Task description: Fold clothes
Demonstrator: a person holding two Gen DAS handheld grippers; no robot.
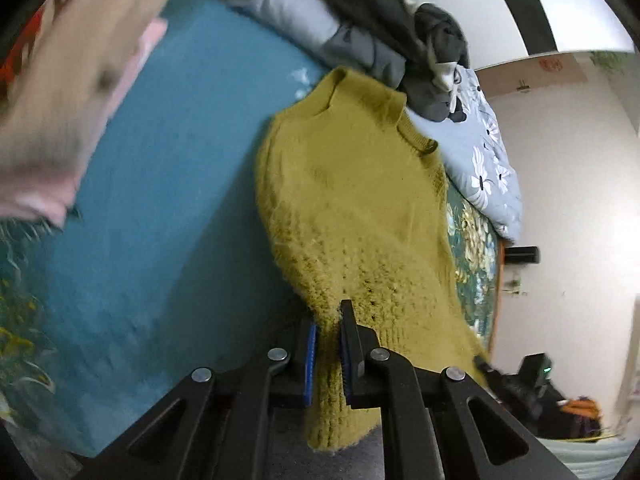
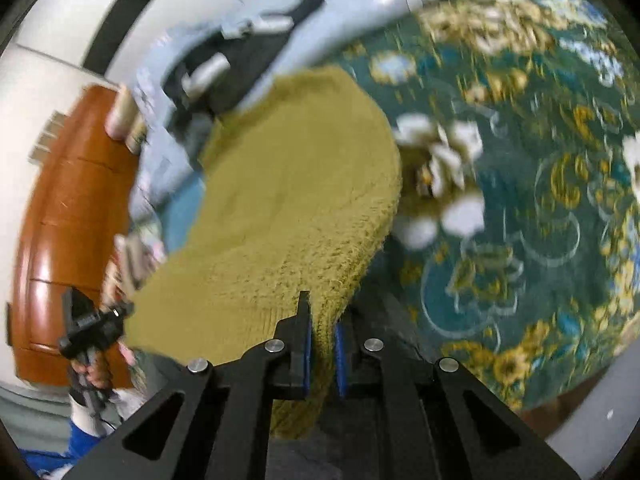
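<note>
The left gripper was clamped on the ribbed hem of the mustard knit sweater, its blue pads pressing the wool from both sides. The right gripper pinched another stretch of the same hem, jaws closed on the fabric. Between them the sweater hung stretched, lifted off the bed, its collar the part farthest from the left gripper and apparently trailing toward the bedding. Past the collar lay a pile of dark clothes on a floral quilt; to the sweater's side, nearer the lens, a blurred pink-edged garment filled the corner.

The knit looked thick, soft and fuzzy, probably fairly heavy for its size and prone to stretch and sag under its own weight. The firmer ribbed hem and shoulders seemed the safest holds; the loose open stitches might snag or pull.
</note>
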